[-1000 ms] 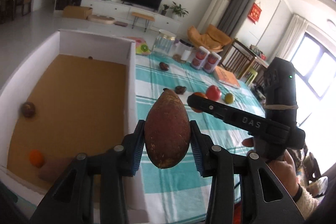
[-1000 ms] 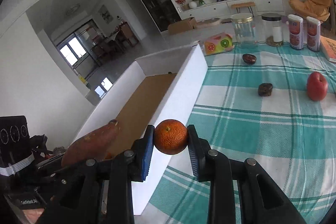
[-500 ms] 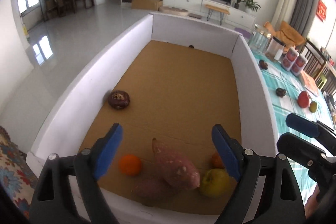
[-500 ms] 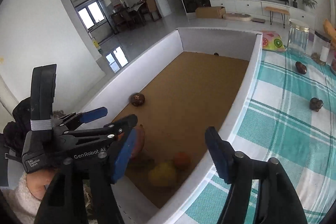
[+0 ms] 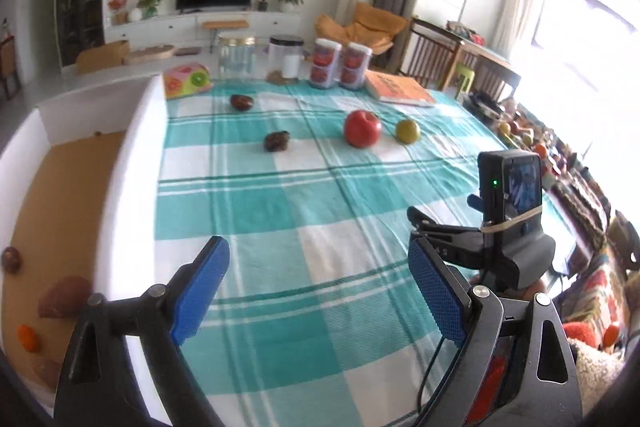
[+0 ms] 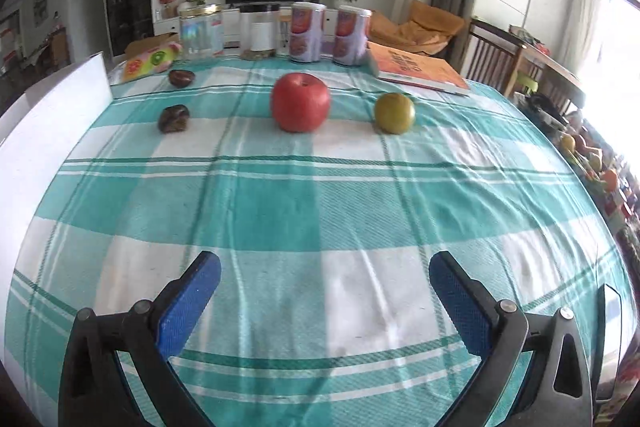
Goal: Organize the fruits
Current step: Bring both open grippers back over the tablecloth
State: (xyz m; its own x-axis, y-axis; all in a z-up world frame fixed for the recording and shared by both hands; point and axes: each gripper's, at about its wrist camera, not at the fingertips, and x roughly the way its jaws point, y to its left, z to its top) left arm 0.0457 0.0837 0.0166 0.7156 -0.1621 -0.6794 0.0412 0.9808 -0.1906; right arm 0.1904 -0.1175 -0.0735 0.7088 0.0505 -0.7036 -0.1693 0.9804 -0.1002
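Observation:
A red apple (image 6: 301, 101), a green fruit (image 6: 394, 113) and two dark brown fruits (image 6: 173, 118) (image 6: 181, 77) lie on the teal checked tablecloth (image 6: 320, 211). They also show in the left wrist view: apple (image 5: 362, 128), green fruit (image 5: 407, 131), dark fruits (image 5: 276, 140) (image 5: 241, 101). The white box (image 5: 138, 163) at the left holds a sweet potato (image 5: 64, 296), an orange (image 5: 28, 338) and a dark fruit (image 5: 11, 259). My left gripper (image 5: 316, 293) is open and empty over the cloth. My right gripper (image 6: 326, 297) is open and empty, facing the apple.
Jars (image 6: 201, 32), two cans (image 6: 306, 31) (image 6: 351, 35), an orange book (image 6: 416, 68) and a fruit-print pouch (image 6: 150, 61) line the table's far edge. The box wall (image 6: 44, 131) stands at the left. The right gripper's body (image 5: 508, 223) shows in the left wrist view.
Both grippers released their fruit into the box, then swung right from over the box to over the tablecloth. Both jaws stay open.

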